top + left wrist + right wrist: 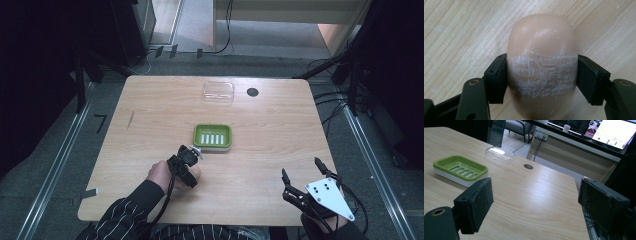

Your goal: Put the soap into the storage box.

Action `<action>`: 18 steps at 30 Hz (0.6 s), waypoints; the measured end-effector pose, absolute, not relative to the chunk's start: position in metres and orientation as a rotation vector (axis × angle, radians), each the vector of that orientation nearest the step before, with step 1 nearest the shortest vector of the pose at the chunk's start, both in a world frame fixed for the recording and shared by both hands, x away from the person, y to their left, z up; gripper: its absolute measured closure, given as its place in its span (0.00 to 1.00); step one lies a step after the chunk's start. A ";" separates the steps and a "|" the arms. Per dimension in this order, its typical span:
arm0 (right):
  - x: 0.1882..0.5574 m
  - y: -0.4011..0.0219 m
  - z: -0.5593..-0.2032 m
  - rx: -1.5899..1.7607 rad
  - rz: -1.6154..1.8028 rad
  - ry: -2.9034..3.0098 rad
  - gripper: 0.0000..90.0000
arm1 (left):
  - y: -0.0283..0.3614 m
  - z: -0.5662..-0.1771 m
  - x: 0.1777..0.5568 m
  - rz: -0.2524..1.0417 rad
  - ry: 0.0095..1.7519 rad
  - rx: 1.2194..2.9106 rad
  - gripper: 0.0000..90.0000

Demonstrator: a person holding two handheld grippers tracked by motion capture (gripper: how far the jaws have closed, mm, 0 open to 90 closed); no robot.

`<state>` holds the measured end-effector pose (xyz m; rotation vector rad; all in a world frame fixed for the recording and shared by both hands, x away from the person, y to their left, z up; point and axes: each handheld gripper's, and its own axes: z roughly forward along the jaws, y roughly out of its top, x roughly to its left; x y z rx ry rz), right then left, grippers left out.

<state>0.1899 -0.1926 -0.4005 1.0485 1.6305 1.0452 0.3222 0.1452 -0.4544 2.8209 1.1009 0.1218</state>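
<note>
A tan oval bar of soap (541, 45), scuffed white across its middle, lies on the wooden table (150, 110). My left gripper (541, 75) is shut on it, a black pad pressing each long side. From above, that gripper (189, 164) points down at the table just in front of a green slotted soap dish (212, 135) with a white base. My right gripper (300, 167) hovers near the table's front right corner, open, with nothing between its pads (477, 200). The right gripper view has the green soap dish (460, 167) off to the left.
A clear plastic lid (218, 92) lies near the table's far edge, with a dark round hole (252, 92) beside it. Cables and metal floor rails run around the table. A desk with monitors (614, 132) stands beyond the far side.
</note>
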 end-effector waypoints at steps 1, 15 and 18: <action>0.190 -0.193 -0.400 1.051 1.046 1.629 0.15 | 0.146 -0.454 0.322 0.123 1.099 2.816 0.37; 0.190 -0.193 -0.400 1.049 1.046 1.631 0.15 | 0.148 -0.446 0.321 0.118 0.984 2.852 0.37; 0.190 -0.192 -0.400 1.050 1.046 1.631 0.15 | 0.147 -0.445 0.322 0.122 0.968 2.862 0.37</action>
